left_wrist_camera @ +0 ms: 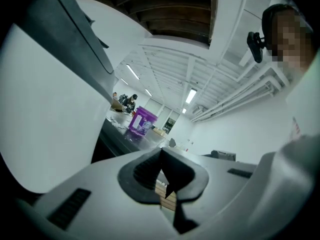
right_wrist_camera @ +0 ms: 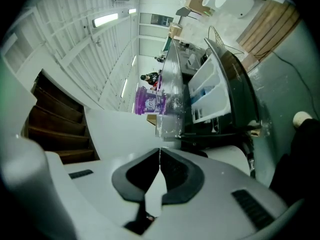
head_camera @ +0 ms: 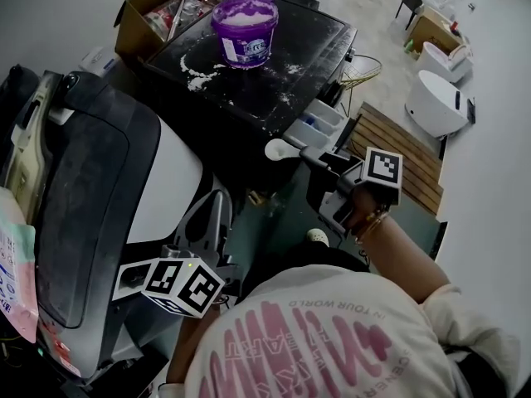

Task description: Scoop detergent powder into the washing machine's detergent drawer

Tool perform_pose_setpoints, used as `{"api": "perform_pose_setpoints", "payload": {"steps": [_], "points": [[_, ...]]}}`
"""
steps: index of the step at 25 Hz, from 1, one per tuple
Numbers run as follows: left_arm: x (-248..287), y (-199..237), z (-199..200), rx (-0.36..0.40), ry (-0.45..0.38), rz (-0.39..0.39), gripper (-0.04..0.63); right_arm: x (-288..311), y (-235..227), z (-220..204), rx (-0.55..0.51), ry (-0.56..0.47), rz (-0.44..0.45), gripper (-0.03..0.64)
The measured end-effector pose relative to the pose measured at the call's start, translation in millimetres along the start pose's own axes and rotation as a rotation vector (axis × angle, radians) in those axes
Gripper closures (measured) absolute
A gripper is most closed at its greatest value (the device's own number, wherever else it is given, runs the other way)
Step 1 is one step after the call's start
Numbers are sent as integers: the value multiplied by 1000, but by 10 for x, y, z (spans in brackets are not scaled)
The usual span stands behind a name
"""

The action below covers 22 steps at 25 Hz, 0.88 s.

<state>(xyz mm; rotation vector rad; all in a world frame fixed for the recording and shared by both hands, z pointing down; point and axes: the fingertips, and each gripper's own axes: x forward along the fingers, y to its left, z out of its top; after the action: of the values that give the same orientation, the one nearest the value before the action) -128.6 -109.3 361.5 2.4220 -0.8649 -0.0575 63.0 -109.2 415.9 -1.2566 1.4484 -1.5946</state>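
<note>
A purple detergent tub full of white powder stands on the black washing machine's top. The white detergent drawer is pulled open at the machine's front right corner. My right gripper is shut on the handle of a white scoop, just below and left of the drawer. In the right gripper view the scoop sticks out past the closed right gripper, with the drawer and tub beyond. My left gripper hangs low at the left, shut and empty.
Spilled powder streaks the machine top. A cardboard box sits behind the tub. A grey-and-white machine fills the left. A wire basket, a wooden slat panel and white round appliances lie to the right.
</note>
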Motion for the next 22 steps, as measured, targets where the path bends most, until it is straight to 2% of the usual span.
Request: {"api": "perform_pose_setpoints", "payload": {"steps": [14,22], "points": [[750,-542,-197,-18,-14,58,594,-425,-211,793,11,33,-47,614],[978,-689,-325,-48,-46,128,595,-503,-435,1189,21,78,-70,614]]}}
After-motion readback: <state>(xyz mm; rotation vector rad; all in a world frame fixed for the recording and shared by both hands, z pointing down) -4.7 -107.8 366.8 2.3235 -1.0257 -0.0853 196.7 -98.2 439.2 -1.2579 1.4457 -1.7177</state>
